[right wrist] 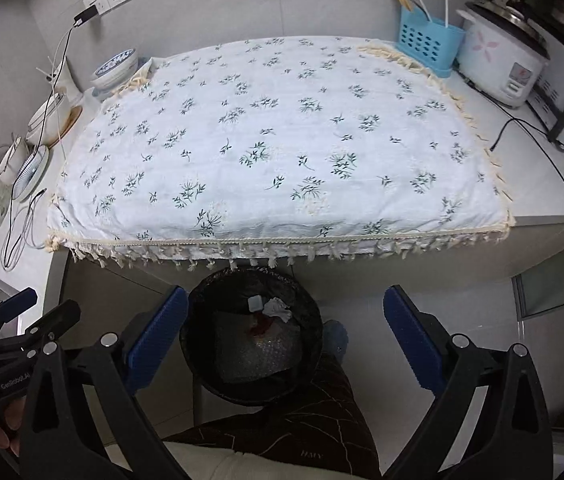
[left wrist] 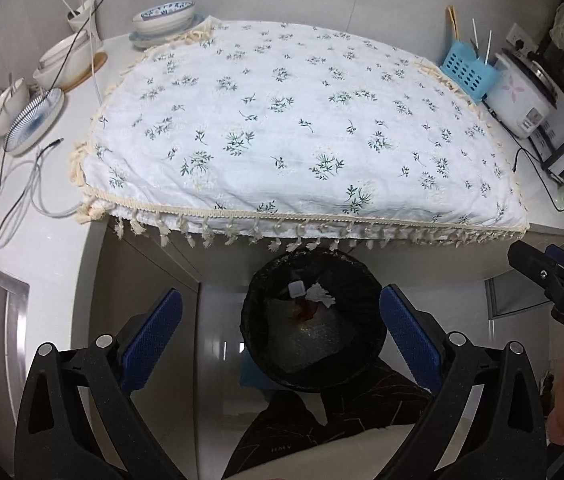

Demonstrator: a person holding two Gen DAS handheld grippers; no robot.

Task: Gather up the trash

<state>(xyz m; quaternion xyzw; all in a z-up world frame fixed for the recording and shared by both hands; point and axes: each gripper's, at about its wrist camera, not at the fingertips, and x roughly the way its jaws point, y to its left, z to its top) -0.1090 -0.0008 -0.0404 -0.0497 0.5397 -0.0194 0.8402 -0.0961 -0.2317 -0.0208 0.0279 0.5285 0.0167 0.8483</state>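
A black-lined trash bin [left wrist: 314, 320] [right wrist: 256, 332] stands on the floor under the counter's front edge. Inside it lie a crumpled white tissue [left wrist: 321, 295] [right wrist: 277, 308], a small white square piece [left wrist: 297, 289] [right wrist: 255, 303], something red [left wrist: 308, 314] [right wrist: 260, 326] and a sheet of bubble wrap [left wrist: 306, 344] [right wrist: 258, 354]. My left gripper [left wrist: 282, 332] hangs open above the bin with nothing between its blue pads. My right gripper [right wrist: 284, 336] also stands wide open and empty over the bin. The floral cloth [left wrist: 294, 128] [right wrist: 278, 144] on the counter carries no loose items.
Bowls and plates [left wrist: 166, 20] [right wrist: 116, 68], a striped plate [left wrist: 36, 120] and cables [left wrist: 14, 200] sit at the counter's left. A blue utensil holder [left wrist: 466, 72] [right wrist: 428, 42] and rice cooker [left wrist: 522, 96] [right wrist: 504, 60] stand at the right. A person's leg [left wrist: 322, 420] [right wrist: 294, 432] is beside the bin.
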